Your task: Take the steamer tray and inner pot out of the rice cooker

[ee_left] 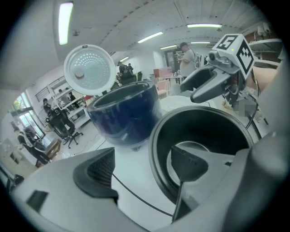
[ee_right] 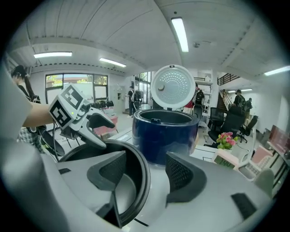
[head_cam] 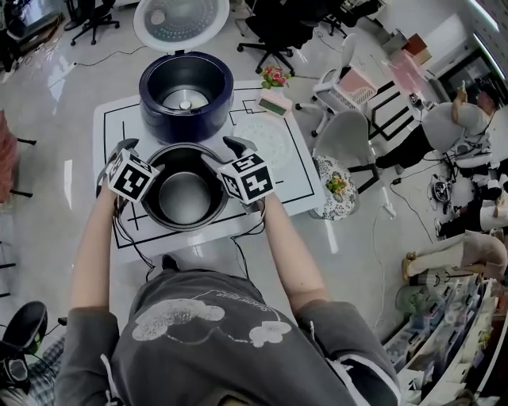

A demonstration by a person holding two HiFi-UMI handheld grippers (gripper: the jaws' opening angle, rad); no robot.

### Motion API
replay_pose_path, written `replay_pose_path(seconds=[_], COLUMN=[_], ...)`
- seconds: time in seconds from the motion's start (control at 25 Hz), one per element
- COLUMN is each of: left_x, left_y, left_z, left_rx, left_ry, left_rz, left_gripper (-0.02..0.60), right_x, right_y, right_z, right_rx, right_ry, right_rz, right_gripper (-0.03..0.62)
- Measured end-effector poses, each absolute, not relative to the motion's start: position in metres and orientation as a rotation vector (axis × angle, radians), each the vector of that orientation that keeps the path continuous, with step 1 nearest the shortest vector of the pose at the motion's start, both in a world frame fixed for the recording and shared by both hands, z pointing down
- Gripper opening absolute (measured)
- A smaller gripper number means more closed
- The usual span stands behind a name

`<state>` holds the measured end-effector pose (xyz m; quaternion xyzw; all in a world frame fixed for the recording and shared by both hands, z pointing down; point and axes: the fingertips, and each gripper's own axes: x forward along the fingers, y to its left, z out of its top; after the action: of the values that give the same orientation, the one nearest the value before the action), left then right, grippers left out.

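The dark metal inner pot (head_cam: 184, 198) stands on the white table's (head_cam: 300, 186) near half, in front of the dark blue rice cooker (head_cam: 186, 95), whose white lid (head_cam: 181, 22) is tipped up. A pale round perforated tray (head_cam: 266, 139) lies to the cooker's right. My left gripper (head_cam: 133, 153) is open over the pot's left rim. In the left gripper view the rim (ee_left: 156, 149) passes untouched between the jaws of the left gripper (ee_left: 142, 167). My right gripper (head_cam: 225, 152) is open over the right rim. One jaw of the right gripper (ee_right: 145, 172) is inside the pot (ee_right: 127, 192), one outside.
A small display stand (head_cam: 274, 103) with pink flowers (head_cam: 274, 77) sits at the table's far right. A black cable (head_cam: 131, 242) runs along the near edge. Office chairs (head_cam: 274, 32) and a patterned stool (head_cam: 337, 186) stand beside the table.
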<state>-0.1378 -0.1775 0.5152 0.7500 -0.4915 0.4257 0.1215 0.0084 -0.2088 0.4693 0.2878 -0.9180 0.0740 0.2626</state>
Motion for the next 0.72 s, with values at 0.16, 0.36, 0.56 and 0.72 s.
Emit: replay_pose_path(seconds=[0.16,0.36,0.56,0.72], left_x=[-0.153,-0.150,-0.120,-0.098], left_y=[-0.186,-0.169,-0.139,-0.101], left_z=[0.467,0.422,0.393,0.383], left_rx=[2.192,2.162,2.167,2.159], left_ry=[-1.760,-1.982,-2.059,-2.104], left_rz=[1.094,0.917,0.786,0.717], left_gripper=[0.380,0.380,0.380,0.379], right_x=[0.018,0.040,0.060,0.065], right_y=[-0.204,-0.184,-0.162,-0.134], right_z=[0.452,0.430,0.409,0.387], right_rx=[0.813,0.818,0.808,0.815], right_ry=[-2.526,-2.589,-2.686,-2.797], right_rz=[0.153,0.135,0.110,0.121], right_gripper=[0.278,0.276,0.271,0.181])
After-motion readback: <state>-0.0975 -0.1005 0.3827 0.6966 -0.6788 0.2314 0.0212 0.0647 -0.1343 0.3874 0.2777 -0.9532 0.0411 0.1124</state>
